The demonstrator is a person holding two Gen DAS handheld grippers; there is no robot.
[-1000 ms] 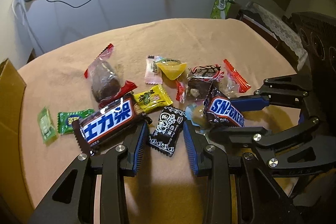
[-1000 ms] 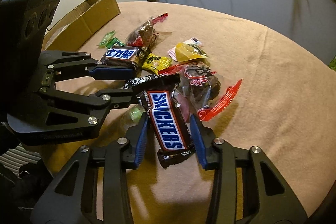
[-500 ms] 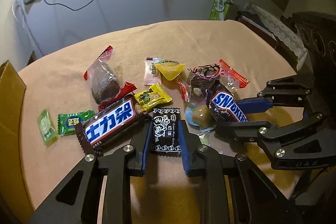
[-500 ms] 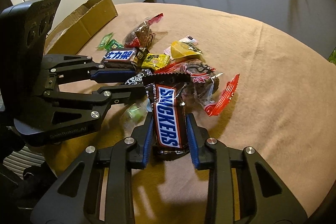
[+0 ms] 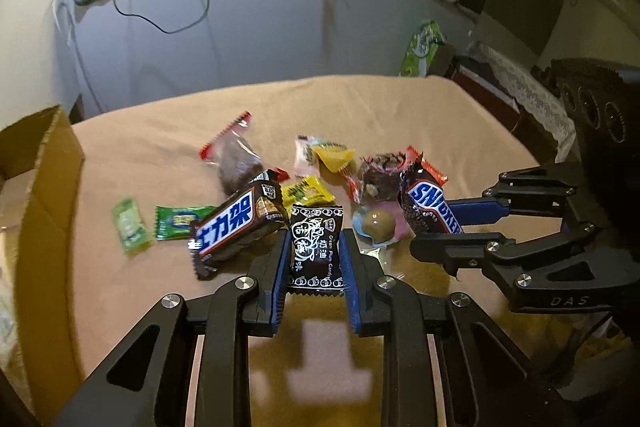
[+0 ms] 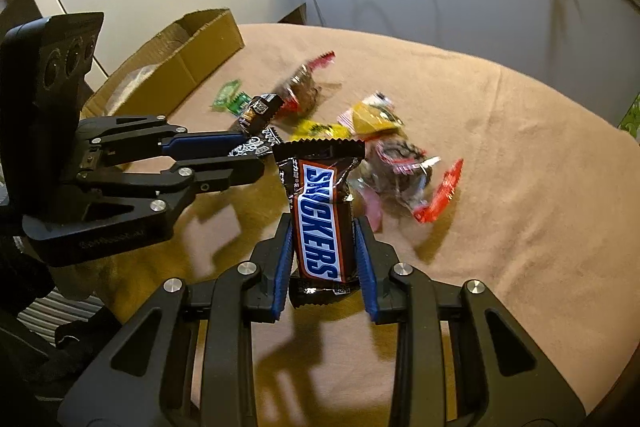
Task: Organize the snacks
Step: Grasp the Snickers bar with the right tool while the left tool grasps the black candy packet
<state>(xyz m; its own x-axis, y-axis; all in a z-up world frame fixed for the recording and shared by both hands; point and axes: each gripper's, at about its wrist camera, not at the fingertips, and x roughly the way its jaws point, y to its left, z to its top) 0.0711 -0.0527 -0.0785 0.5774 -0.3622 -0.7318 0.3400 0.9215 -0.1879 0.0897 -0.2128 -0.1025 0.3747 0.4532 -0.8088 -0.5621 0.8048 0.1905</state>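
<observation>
- Two claws, newly closed and lifted: left claw (image 5: pixel 316 259) grips plum candy (image 5: pixel 317 251); right claw (image 6: pixel 324 247) grips Snickers (image 6: pixel 320 219).
- Box (image 6: pixel 192 59) at 10 o'clock: likely destination.
- Remaining snacks lie on counter (image 6: pixel 520 155).

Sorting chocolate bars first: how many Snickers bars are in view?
2: the English Snickers bar in the right gripper; the Chinese-label Snickers bar lying left of the left gripper. Others may be hidden.

We see glossy foil-like wrappers on the Snickers bar (image 6: pixel 320 223) and black candy (image 5: pixel 316 251), matt tan cloth over the table (image 5: pixel 400 115), rough corrugated cardboard box (image 6: pixel 192 67), and matt black plastic gripper frames.
</observation>
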